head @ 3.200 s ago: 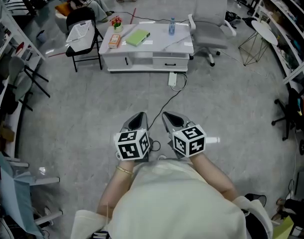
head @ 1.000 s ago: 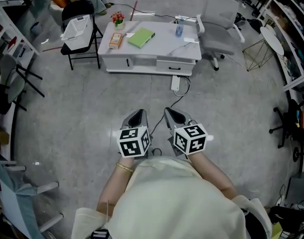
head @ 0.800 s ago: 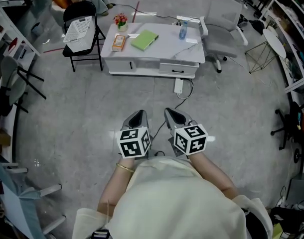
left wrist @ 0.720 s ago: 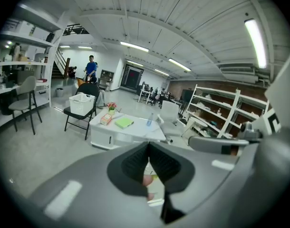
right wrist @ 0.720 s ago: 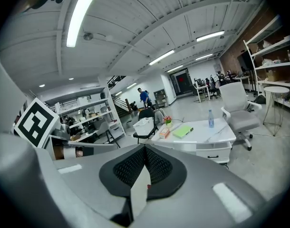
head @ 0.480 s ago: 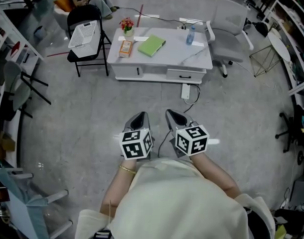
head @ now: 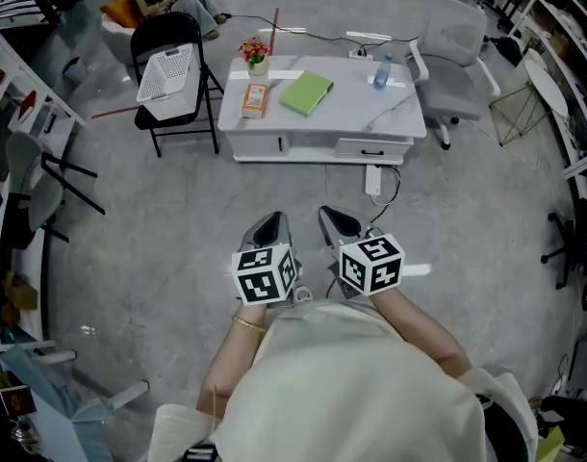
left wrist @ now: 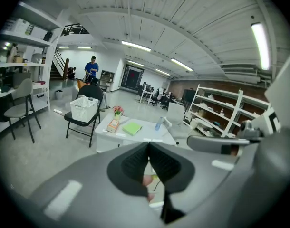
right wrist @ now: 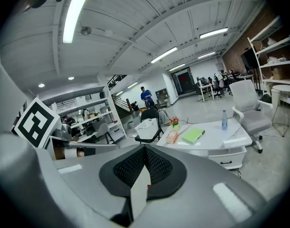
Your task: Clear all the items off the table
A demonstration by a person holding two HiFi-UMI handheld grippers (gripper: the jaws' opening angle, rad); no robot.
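Hovering with both pairs of fingers pressed together, nothing between them
Each gripper view shows that closure; only the head view shows the left gripper (head: 268,224) and right gripper (head: 338,222) side by side. The table (head: 370,114), carrying a green book (head: 306,93), bottle (head: 381,73) and orange box (head: 255,99), stands well ahead of the fingers.

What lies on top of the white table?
A flower pot, an orange box, a green book and a water bottle rest on the white table. Anything under the book is hidden.

On white table (head: 346,104): green book (head: 306,93), orange box (head: 255,99), flowers (head: 256,52), bottle (head: 381,73)
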